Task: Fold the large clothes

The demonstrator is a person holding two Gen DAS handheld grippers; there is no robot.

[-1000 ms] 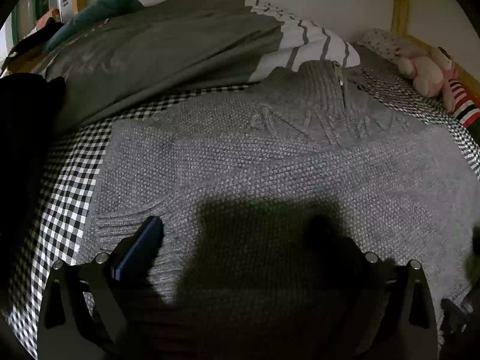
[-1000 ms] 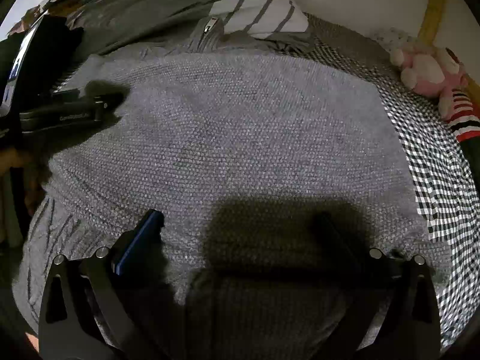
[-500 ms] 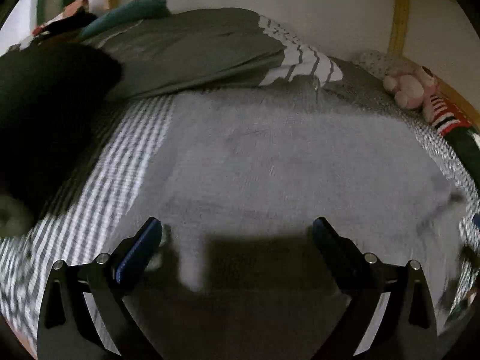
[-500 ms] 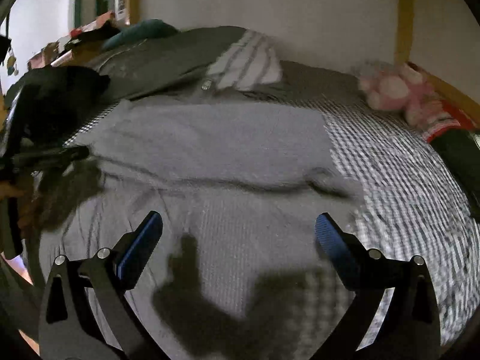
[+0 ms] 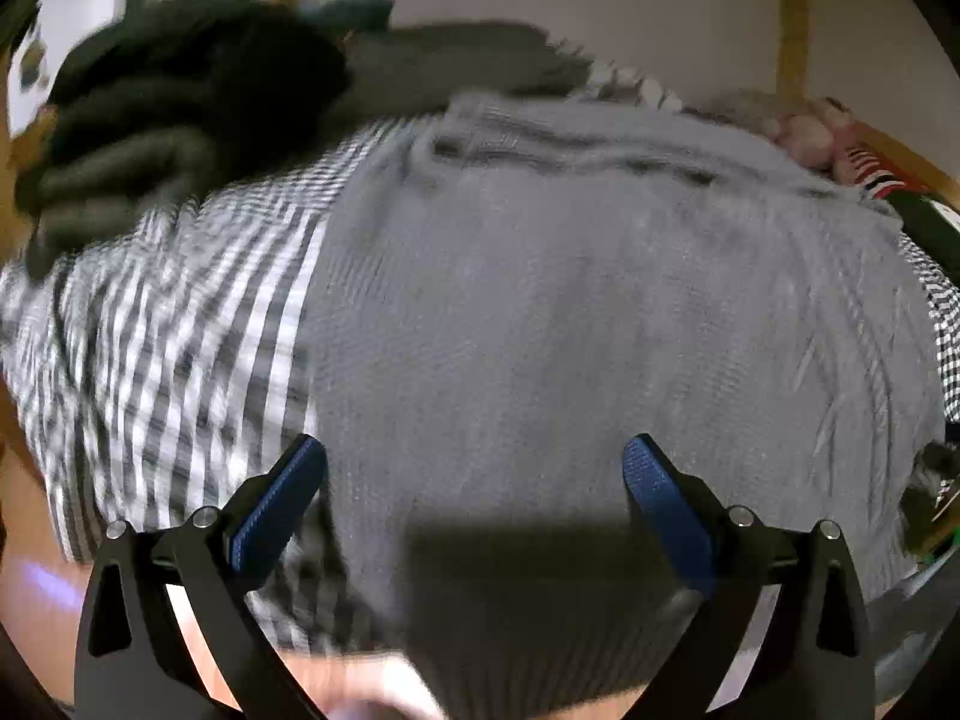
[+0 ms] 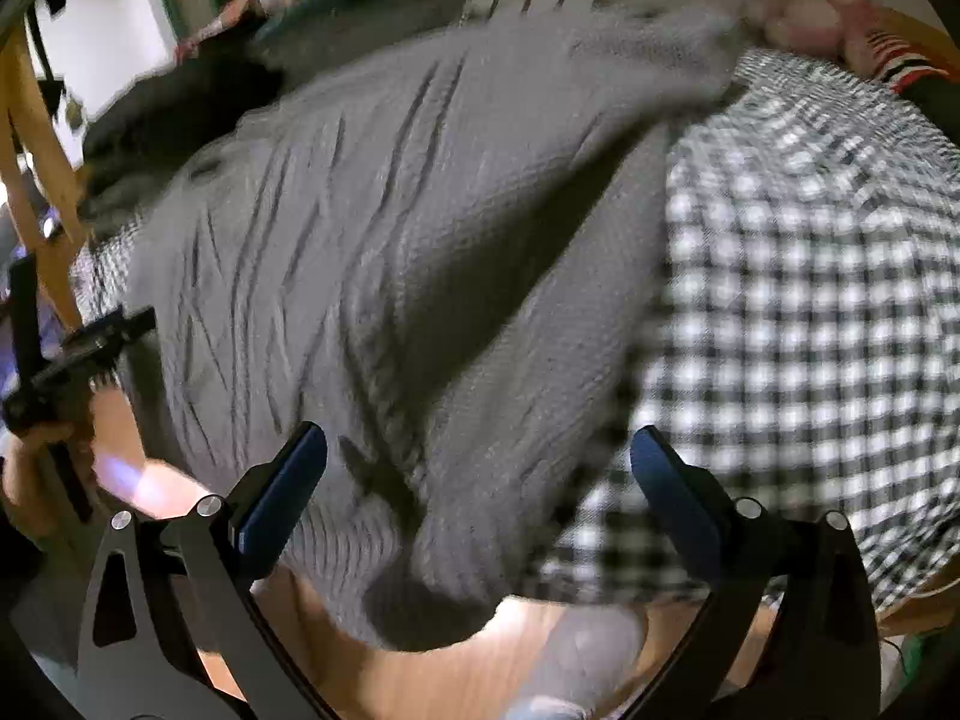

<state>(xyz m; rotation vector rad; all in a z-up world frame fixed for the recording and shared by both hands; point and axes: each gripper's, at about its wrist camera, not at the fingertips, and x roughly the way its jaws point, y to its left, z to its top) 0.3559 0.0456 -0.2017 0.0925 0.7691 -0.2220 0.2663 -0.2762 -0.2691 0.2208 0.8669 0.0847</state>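
- While the left gripper (image 5: 474,474) hangs spread and empty, the grey knit sweater (image 5: 600,312) lies across the bed (image 5: 180,324), hem overhanging its near edge.
- Soft, thick and heavy, it probably drapes; grip the ribbed hem.
- Right gripper (image 6: 477,468) is closing around the hem, not yet pinching.

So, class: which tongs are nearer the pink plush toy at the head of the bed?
Right, probably. The right tongs sit on the sweater's side nearest the toy; the left tongs work its far side.
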